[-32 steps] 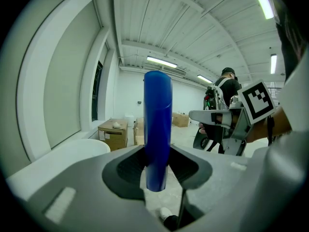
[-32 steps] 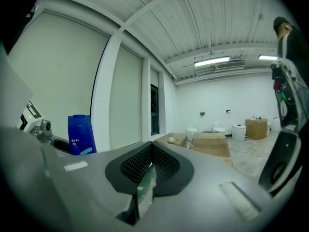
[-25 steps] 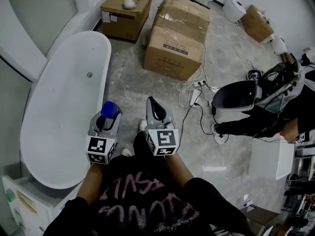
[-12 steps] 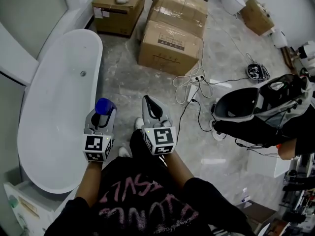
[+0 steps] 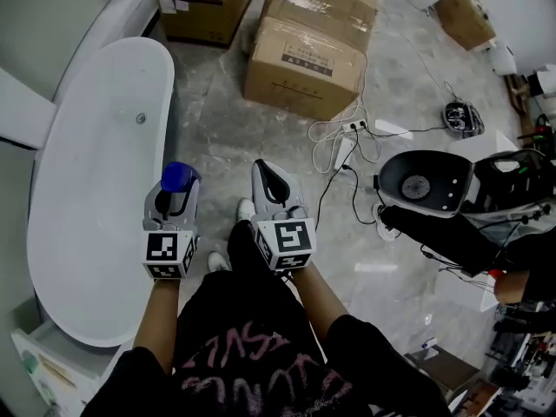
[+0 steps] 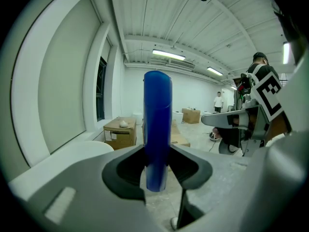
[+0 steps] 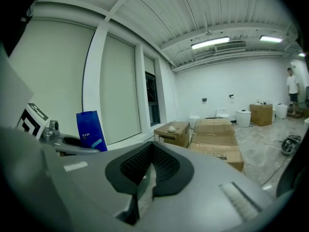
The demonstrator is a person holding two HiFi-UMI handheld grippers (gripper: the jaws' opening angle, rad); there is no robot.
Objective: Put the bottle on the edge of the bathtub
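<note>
The blue bottle stands upright between the jaws of the left gripper, which are closed on its lower body. In the left gripper view the bottle rises well above the dark pads, with its base showing below them. Seen from above, it is held over the floor just beside the right rim of the white freestanding bathtub, which runs along the left of the scene from near to far. The bottle is not on the tub.

The right gripper is held just right of the left one, at about the same height. Its jaws are pressed together with nothing between them. Its own view shows the bottle off to its left.

Both bare forearms reach forward from the person's body, close together. Each gripper's marker cube faces up toward the head camera. White shoes show on the grey marbled floor below the grippers.

Farther off, a cardboard box sits in the middle of the floor, with a second box just behind it. A third box stands near the tub's far end. To the right, a white power strip with tangled cables lies on the floor. Beyond it is a dark bowl-shaped item.
</note>
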